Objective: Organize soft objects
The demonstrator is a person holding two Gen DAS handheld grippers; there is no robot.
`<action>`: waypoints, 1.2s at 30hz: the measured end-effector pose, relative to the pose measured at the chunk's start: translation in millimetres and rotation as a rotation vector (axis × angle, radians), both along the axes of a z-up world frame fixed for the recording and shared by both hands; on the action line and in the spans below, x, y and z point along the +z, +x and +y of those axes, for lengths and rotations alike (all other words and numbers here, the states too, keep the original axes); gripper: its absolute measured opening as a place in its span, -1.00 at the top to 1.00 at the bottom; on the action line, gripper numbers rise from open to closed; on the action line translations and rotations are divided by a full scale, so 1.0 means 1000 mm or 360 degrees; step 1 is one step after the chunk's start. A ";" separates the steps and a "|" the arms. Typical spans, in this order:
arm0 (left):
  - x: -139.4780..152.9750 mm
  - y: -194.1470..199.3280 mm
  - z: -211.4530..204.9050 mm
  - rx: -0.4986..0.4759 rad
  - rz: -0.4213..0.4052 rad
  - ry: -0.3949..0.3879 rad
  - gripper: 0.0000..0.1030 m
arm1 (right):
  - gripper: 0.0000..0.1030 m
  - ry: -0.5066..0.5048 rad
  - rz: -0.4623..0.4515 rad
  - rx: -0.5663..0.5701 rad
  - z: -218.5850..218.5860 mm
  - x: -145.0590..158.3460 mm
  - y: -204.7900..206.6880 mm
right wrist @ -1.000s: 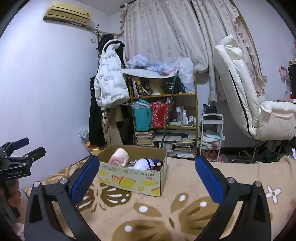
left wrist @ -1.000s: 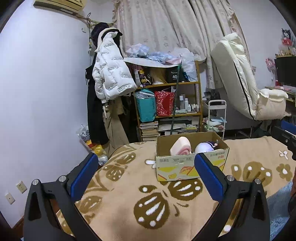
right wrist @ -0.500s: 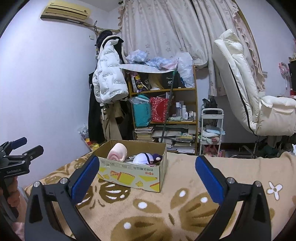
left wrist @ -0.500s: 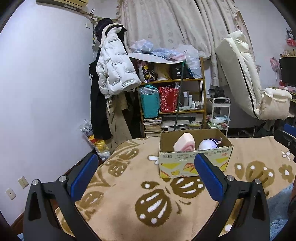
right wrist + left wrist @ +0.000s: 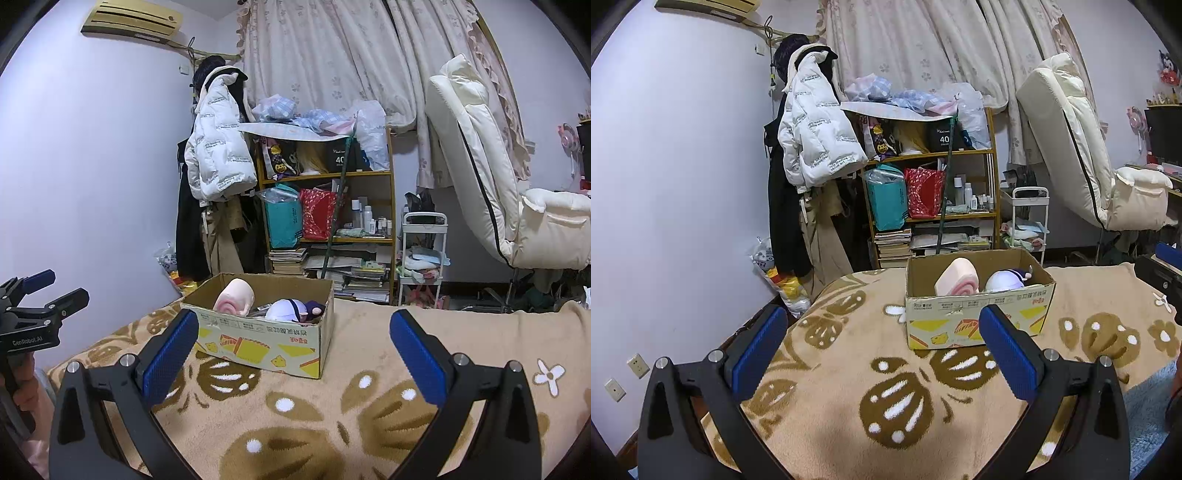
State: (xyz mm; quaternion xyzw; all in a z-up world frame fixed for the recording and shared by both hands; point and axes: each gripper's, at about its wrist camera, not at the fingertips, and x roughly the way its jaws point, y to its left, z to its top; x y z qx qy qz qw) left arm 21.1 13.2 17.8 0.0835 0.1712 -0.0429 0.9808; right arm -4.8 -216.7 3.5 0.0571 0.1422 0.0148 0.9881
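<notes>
A cardboard box (image 5: 975, 314) stands on a beige blanket with brown flowers (image 5: 886, 387). It holds a pink roll-shaped plush (image 5: 956, 282) and a white and purple plush (image 5: 1004, 282). My left gripper (image 5: 882, 332) is open and empty, held above the blanket in front of the box. In the right wrist view the box (image 5: 266, 339) sits ahead to the left, with the pink plush (image 5: 234, 295) and the white and purple plush (image 5: 291, 309) inside. My right gripper (image 5: 291, 336) is open and empty, above the blanket.
A cluttered wooden shelf (image 5: 934, 199), hanging coats (image 5: 809, 147), a small white cart (image 5: 1028, 221) and a cream recliner (image 5: 1089, 166) stand behind the bed. The left gripper shows at the left edge of the right wrist view (image 5: 29, 317).
Both cameras have tilted or drawn back slightly, so the box sits a little farther and lower in view. Both grippers stay open and empty.
</notes>
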 end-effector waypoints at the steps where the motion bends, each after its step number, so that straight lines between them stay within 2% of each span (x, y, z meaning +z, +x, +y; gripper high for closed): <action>1: 0.000 0.000 0.000 0.0000 0.0001 0.0002 -0.98 | -1.00 -0.0002 -0.0002 -0.0001 0.000 0.000 -0.001; 36: -0.006 0.008 -0.001 0.0054 0.0033 0.0035 -0.98 | -1.00 -0.0004 0.0008 -0.0019 0.000 -0.011 -0.003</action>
